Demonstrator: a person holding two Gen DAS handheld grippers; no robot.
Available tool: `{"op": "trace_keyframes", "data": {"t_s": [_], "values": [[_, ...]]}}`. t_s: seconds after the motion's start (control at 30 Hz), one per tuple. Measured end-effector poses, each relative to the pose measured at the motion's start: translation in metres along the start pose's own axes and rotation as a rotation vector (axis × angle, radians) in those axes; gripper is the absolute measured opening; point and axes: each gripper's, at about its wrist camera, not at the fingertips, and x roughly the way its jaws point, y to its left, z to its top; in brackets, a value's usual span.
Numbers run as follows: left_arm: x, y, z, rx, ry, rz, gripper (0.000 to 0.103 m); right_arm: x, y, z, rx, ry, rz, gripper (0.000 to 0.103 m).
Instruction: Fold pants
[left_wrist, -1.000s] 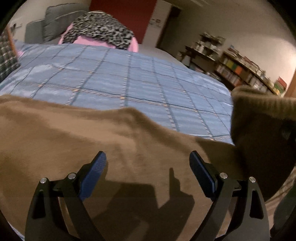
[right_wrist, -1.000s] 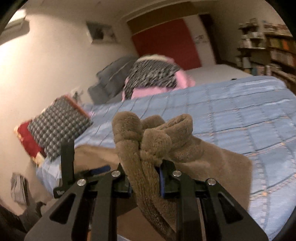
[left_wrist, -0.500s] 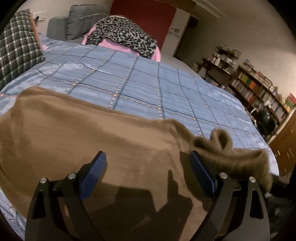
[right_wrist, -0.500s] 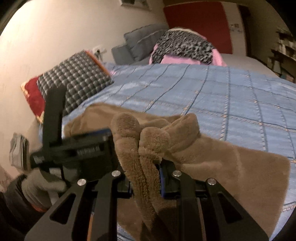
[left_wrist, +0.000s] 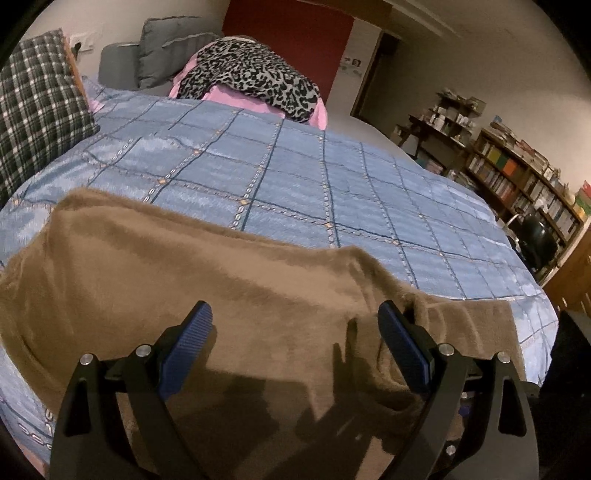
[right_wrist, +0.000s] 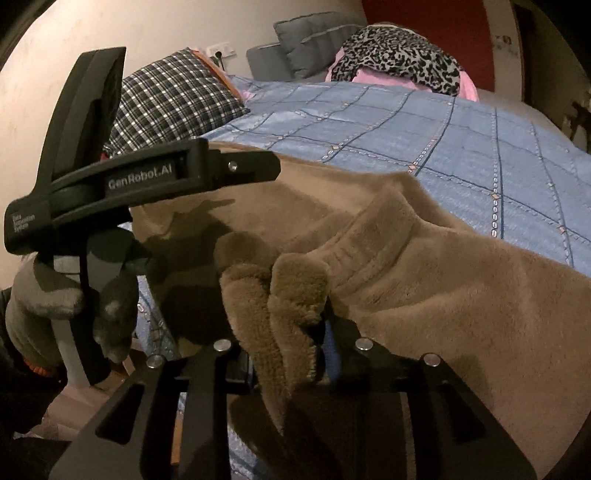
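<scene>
Right claw (right_wrist: 284, 354) clamps bunched pants (right_wrist: 424, 280) edge; left claw (left_wrist: 295, 343) spread wide, empty. Risk: fleece bunch slipping free, fold skewing on bed (left_wrist: 332, 177).

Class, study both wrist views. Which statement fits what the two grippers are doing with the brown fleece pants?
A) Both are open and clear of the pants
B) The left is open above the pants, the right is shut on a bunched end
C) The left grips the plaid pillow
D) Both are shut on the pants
B: the left gripper has its jaws spread wide over the flat pants, while the right gripper pinches a bunched end.

Pants (right_wrist: 424, 295) bunch hides right jaws — unreadable.
</scene>
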Motion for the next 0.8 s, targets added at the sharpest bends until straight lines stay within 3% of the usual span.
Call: {"op": "trace_keyframes", "data": {"t_s": [0.07,0.13,0.37,0.57,0.7,0.8], "values": [[-0.004,-0.006,0.003,0.013,-0.004,-0.007,0.092,-0.005,-0.005,-0.002,0.017,0.003,0.053,0.04],[-0.009,-0.017,0.006,0.041,-0.002,-0.011,0.092,-0.012,-0.009,-0.005,0.034,-0.003,0.106,0.045],[-0.009,-0.06,0.004,0.165,0.042,-0.031,0.096,-0.052,-0.02,-0.015,0.041,-0.055,0.208,0.047],[0.008,-0.082,-0.031,0.324,0.152,0.043,0.096,-0.074,-0.052,-0.025,0.121,-0.09,0.143,0.047],[0.019,-0.073,-0.052,0.32,0.195,0.107,0.092,-0.085,-0.08,-0.033,0.216,-0.117,0.066,0.048],[0.026,-0.061,-0.065,0.279,0.214,0.106,0.091,-0.088,-0.098,-0.039,0.249,-0.121,-0.022,0.048]]}}
